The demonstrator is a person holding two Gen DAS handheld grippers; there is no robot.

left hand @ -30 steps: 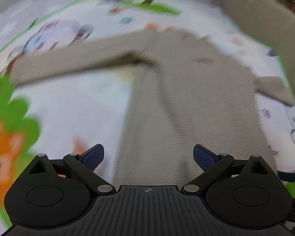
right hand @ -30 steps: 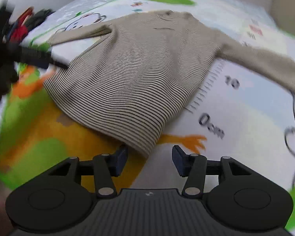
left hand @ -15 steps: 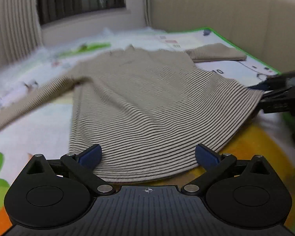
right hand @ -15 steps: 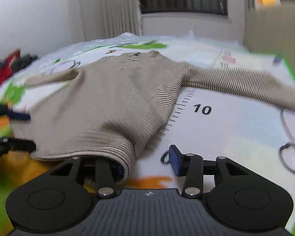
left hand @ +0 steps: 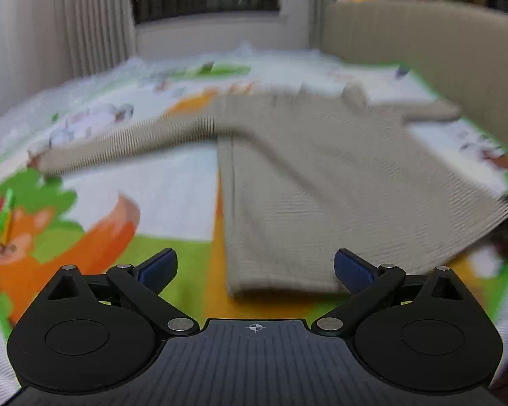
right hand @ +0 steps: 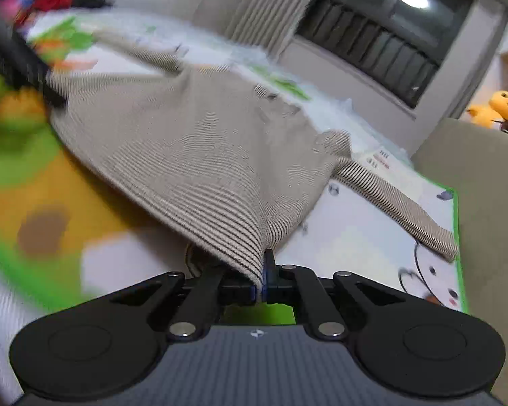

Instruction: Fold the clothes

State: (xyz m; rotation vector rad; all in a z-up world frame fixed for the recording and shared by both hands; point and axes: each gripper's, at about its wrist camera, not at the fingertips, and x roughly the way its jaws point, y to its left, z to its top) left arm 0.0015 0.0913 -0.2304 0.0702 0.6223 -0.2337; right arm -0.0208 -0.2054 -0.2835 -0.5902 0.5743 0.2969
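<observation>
With my right gripper (right hand: pixel 263 282) clamped on the sweater (right hand: pixel 199 155) hem corner and my left gripper (left hand: pixel 255 269) spread empty, I should lift evenly.

The mat (left hand: pixel 172 199) left of the sweater (left hand: pixel 321 186) lies bare between its long sleeve (left hand: pixel 118 142) and the open left gripper (left hand: pixel 255 267). A sofa (left hand: pixel 440 61) walls off the right side, close to the other sleeve (right hand: pixel 399 209). The right gripper (right hand: pixel 263 286) pinches the hem, lifting cloth across the middle.
</observation>
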